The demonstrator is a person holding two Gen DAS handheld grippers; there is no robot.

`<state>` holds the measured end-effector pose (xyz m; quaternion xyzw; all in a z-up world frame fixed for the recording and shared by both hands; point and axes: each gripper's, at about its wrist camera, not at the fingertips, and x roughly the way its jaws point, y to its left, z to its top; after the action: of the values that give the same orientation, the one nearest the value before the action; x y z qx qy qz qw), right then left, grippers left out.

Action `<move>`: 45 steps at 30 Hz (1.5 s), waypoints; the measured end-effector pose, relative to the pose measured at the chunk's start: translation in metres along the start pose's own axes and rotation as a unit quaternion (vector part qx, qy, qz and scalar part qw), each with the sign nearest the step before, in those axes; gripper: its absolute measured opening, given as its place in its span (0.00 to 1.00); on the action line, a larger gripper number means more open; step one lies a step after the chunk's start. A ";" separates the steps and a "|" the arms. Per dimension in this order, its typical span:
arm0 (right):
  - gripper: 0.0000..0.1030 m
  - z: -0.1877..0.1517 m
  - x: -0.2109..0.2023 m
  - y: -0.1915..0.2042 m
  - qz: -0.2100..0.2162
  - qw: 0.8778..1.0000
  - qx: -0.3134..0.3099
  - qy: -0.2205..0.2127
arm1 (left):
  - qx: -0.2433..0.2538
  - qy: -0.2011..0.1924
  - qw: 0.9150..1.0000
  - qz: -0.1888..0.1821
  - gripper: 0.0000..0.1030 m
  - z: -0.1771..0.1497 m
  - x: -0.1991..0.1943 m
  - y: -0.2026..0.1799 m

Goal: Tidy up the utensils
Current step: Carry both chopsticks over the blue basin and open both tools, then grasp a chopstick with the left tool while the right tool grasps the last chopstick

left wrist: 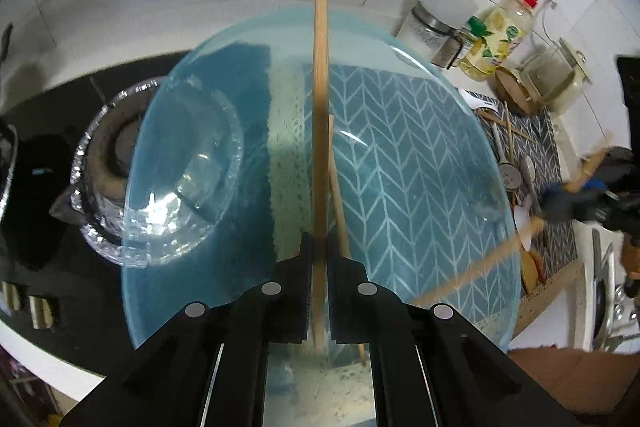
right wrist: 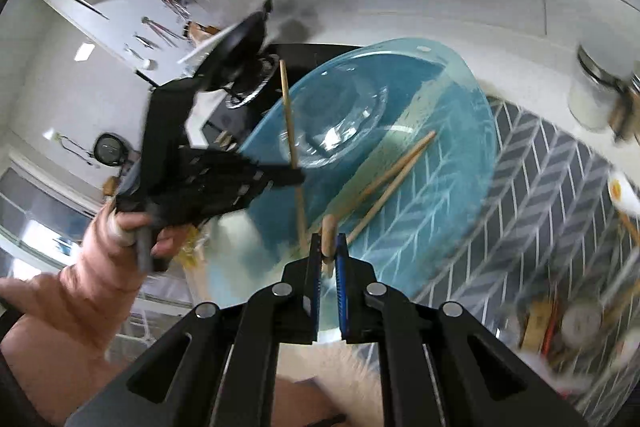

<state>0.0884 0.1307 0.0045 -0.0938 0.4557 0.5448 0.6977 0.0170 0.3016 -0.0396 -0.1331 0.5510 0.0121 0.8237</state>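
A clear blue plastic bin (left wrist: 420, 147) stands on a herringbone mat. My left gripper (left wrist: 319, 247) is shut on a wooden chopstick (left wrist: 321, 107) that stands upright inside the bin. A second chopstick (left wrist: 338, 195) leans beside it. In the right wrist view the left gripper (right wrist: 296, 177) holds its chopstick (right wrist: 289, 115) over the bin (right wrist: 460, 167). My right gripper (right wrist: 329, 247) is shut on a wooden stick (right wrist: 329, 231) at the bin's near rim. Two more chopsticks (right wrist: 396, 171) lie in the bin.
A clear glass bowl (left wrist: 188, 179) shows through the bin's left side, over a stove burner (left wrist: 104, 155). Jars and a lemon bottle (left wrist: 500, 39) stand by the tiled wall. Loose spoons and chopsticks (left wrist: 516, 163) lie on the mat (left wrist: 552, 227) at right.
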 end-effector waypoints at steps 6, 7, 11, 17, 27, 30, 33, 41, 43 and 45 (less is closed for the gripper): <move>0.09 0.042 0.039 -0.018 -0.018 1.000 0.023 -0.006 | -0.027 0.015 1.000 0.002 0.09 0.005 0.020 0.006; 0.10 0.045 0.043 -0.018 -0.023 0.999 0.023 -0.005 | -0.033 0.013 0.999 0.001 0.10 0.005 0.021 0.007; 0.18 0.060 0.054 -0.024 -0.058 0.998 0.019 -0.031 | -0.049 -0.001 0.999 0.005 0.21 0.008 0.014 0.008; 0.36 0.078 0.017 -0.023 -0.084 0.992 -0.001 -0.091 | -0.032 -0.072 0.997 0.021 0.36 0.020 -0.042 -0.019; 0.47 0.019 -0.197 -0.051 -0.127 0.950 -0.058 -0.280 | 0.060 -0.162 0.985 -0.017 0.57 0.033 -0.094 -0.150; 0.47 -0.020 -0.232 -0.094 -0.174 0.939 -0.024 -0.294 | 0.085 -0.143 0.985 -0.041 0.59 0.034 -0.065 -0.192; 0.47 -0.058 -0.240 -0.147 -0.196 0.939 0.040 -0.280 | 0.095 -0.116 0.987 -0.066 0.59 0.037 -0.017 -0.231; 0.47 -0.143 -0.206 -0.238 -0.178 0.940 0.170 -0.236 | 0.141 -0.073 0.983 -0.093 0.59 0.052 0.110 -0.313; 0.47 -0.156 -0.200 -0.247 -0.176 0.942 0.175 -0.227 | 0.151 -0.058 0.984 -0.072 0.58 0.056 0.138 -0.326; 0.47 -0.167 -0.195 -0.254 -0.187 0.945 0.159 -0.218 | 0.159 -0.044 0.985 -0.054 0.53 0.059 0.162 -0.333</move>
<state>0.2162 -0.2044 -0.0392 0.0559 0.3478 0.3324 0.8749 0.1896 -0.0258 -0.0974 -0.0293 0.5007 -0.1149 0.8575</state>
